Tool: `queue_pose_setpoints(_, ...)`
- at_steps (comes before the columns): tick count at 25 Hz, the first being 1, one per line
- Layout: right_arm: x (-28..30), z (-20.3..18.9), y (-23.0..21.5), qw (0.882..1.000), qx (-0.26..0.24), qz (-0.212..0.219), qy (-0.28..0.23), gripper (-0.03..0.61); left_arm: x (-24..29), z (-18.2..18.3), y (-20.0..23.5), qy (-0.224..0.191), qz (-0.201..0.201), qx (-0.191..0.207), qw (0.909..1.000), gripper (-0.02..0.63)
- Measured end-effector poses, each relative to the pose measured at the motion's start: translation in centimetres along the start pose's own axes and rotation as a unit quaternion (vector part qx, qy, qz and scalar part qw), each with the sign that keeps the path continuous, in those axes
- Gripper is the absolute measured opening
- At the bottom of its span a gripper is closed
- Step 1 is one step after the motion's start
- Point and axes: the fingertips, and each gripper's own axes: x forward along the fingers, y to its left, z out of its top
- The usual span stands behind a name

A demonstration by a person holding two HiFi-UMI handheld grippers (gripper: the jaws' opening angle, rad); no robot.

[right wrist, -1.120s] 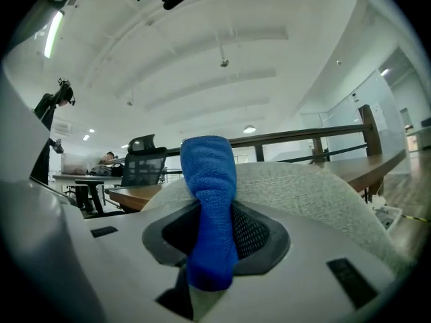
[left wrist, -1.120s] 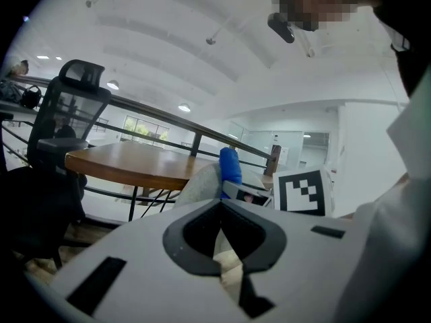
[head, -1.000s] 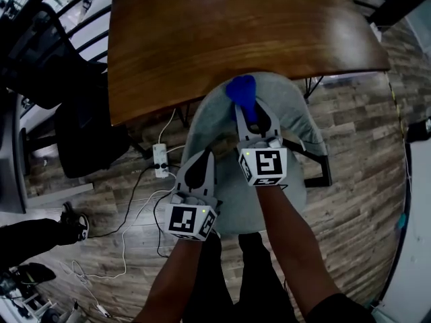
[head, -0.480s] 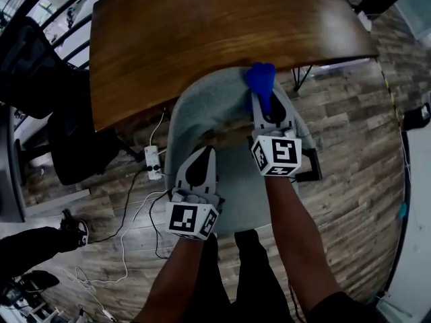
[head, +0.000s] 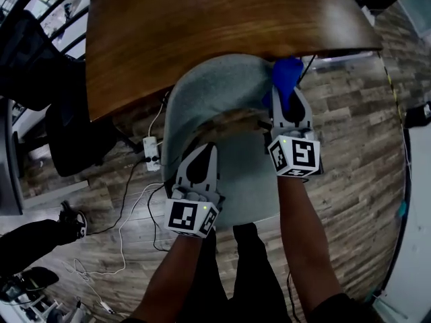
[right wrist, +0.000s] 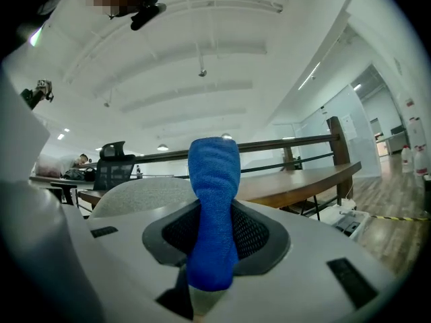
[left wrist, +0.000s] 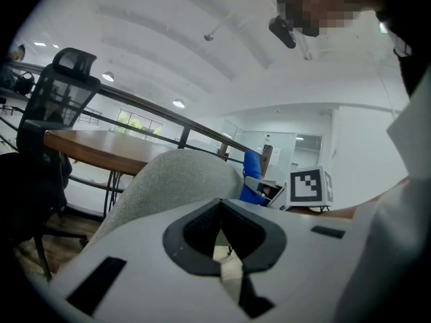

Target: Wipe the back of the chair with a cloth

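A grey upholstered chair (head: 215,86) stands pushed up to a wooden table (head: 202,25), its curved back (left wrist: 178,173) facing me. My right gripper (head: 288,98) is shut on a blue cloth (head: 286,76), which rests against the right end of the chair back's top edge. The same cloth (right wrist: 214,207) stands upright between the jaws in the right gripper view. My left gripper (head: 201,157) hangs lower, near the chair back's left side; it is shut with nothing in it, jaws meeting at the tips (left wrist: 222,237).
A power strip (head: 152,152) with white cables lies on the wood floor left of the chair. A black office chair (head: 74,133) stands farther left. A rail (right wrist: 296,143) runs behind the table.
My right gripper has carried the blue cloth rightward along the top of the chair back, from its middle to its right end. The left gripper has stayed put.
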Motion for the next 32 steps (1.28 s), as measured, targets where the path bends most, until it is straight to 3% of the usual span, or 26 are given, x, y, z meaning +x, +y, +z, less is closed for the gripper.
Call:
queue_pose_setpoints(7, -0.5, -3.0, 8.9, 0.997, 0.001, 0.08, 0.02, 0.121, -1.8, -0.4, 4.0, -0.003, 0.042, 0.007, 0.9991, 0.003)
queue_pose_setpoints(16, -1.6, -6.4, 20.4, 0.98, 0.006, 0.19, 0.055, 0.121, -5.0, 1.3, 8.5, -0.024, 0.1, 0.006, 0.9947, 0.003)
queue_pose_setpoints(24, -0.6, -8.1, 24.9, 0.973, 0.014, 0.22, 0.066, 0.121, -7.1, 1.3, 11.0, -0.036, 0.132, -0.019, 0.9904, 0.003)
queue_pose_setpoints(32, 0.2, -8.9, 26.0, 0.972, 0.004, 0.228, 0.065, 0.121, -7.2, 1.1, 11.4, -0.037, 0.137, -0.026, 0.9895, 0.003)
